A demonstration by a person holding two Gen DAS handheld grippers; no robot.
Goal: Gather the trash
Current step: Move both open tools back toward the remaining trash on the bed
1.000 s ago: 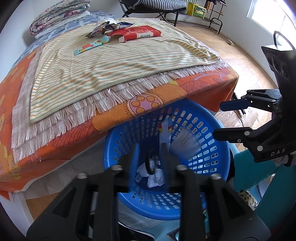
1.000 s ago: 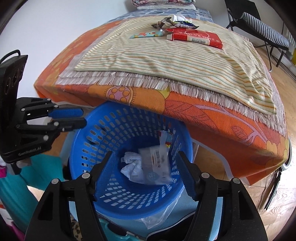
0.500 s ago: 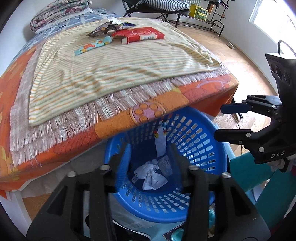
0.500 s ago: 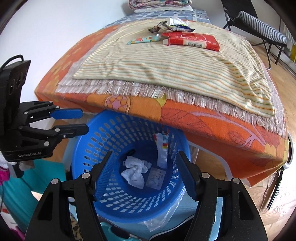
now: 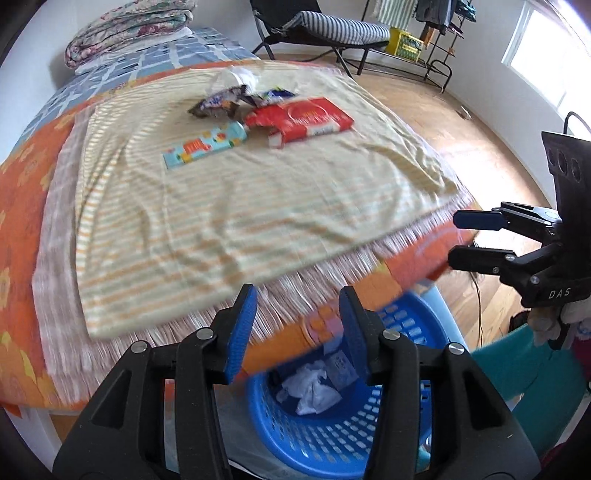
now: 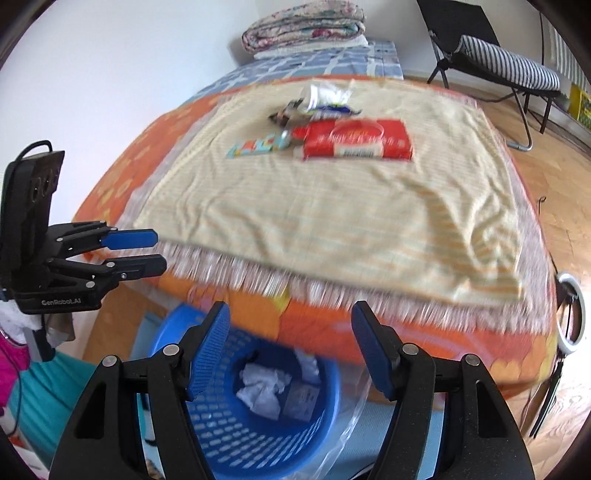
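Observation:
A blue basket (image 5: 332, 439) (image 6: 236, 439) stands on the floor by the bed's near edge, with crumpled white paper (image 5: 310, 391) (image 6: 262, 387) and other scraps inside. On the striped cloth (image 5: 236, 206) (image 6: 332, 221) lie a red packet (image 5: 303, 120) (image 6: 358, 142), a teal wrapper (image 5: 205, 144) (image 6: 258, 144) and several crumpled wrappers (image 5: 236, 98) (image 6: 317, 101). My left gripper (image 5: 297, 328) (image 6: 144, 253) is open and empty above the basket. My right gripper (image 6: 291, 339) (image 5: 463, 236) is open and empty beside it.
A folded quilt (image 5: 129, 29) (image 6: 306, 24) sits at the bed's far end. A black chair with a striped cushion (image 5: 332, 29) (image 6: 498, 62) stands on the wooden floor beyond. A teal item (image 5: 517, 369) lies beside the basket.
Both grippers have risen and tilted up from over the basket toward the bed top. The left gripper, shut a second ago, has opened. A paper scrap has dropped into the basket.

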